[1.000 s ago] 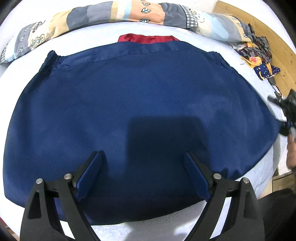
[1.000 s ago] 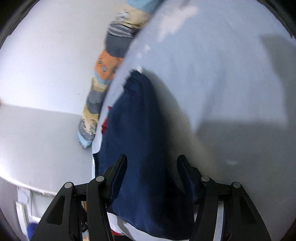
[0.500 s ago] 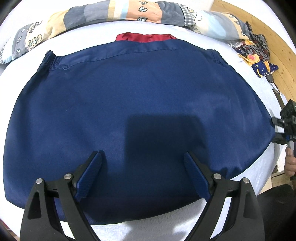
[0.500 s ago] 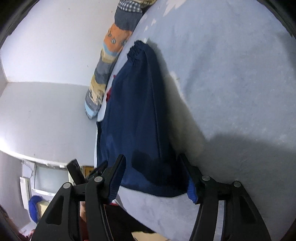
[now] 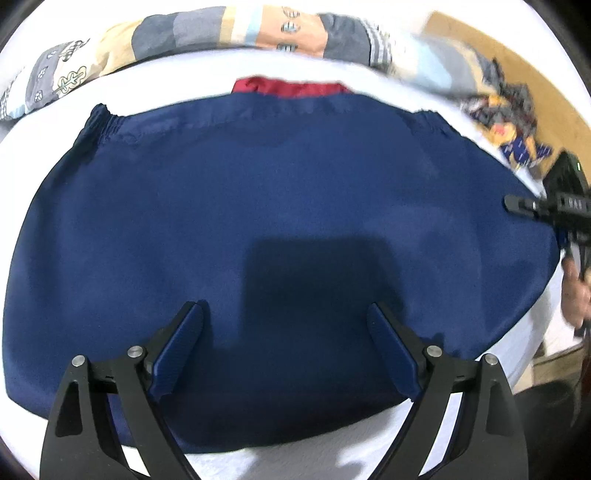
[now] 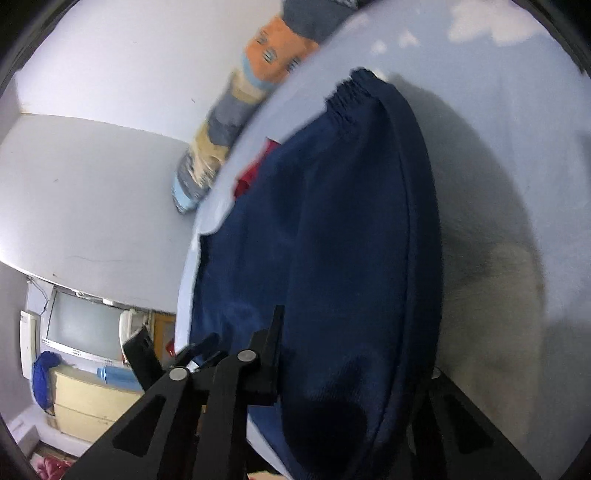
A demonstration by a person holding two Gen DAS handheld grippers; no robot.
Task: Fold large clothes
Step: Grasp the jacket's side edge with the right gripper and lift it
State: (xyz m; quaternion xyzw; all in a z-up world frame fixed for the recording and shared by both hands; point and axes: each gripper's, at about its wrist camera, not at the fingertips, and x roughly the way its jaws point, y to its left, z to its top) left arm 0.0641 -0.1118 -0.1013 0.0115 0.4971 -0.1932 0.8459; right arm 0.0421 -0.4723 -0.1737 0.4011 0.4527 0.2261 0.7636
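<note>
On the bed (image 5: 332, 70), navy garment (image 5: 280, 206) lies flat, centre | my right gripper (image 6: 354, 398) jaws just closed, pinching its right edge | left gripper (image 5: 286, 350) wide, empty, over near hem | risk: 1-sided pull drags fabric, skews fold

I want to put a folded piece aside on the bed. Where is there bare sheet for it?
Bare sheet lies along the near edge, below the blue garment, and in a narrow strip between it and the patchwork quilt. In the right wrist view, open sheet borders the garment's lifted edge. The corner by the patterned clothes and right gripper is crowded.
</note>
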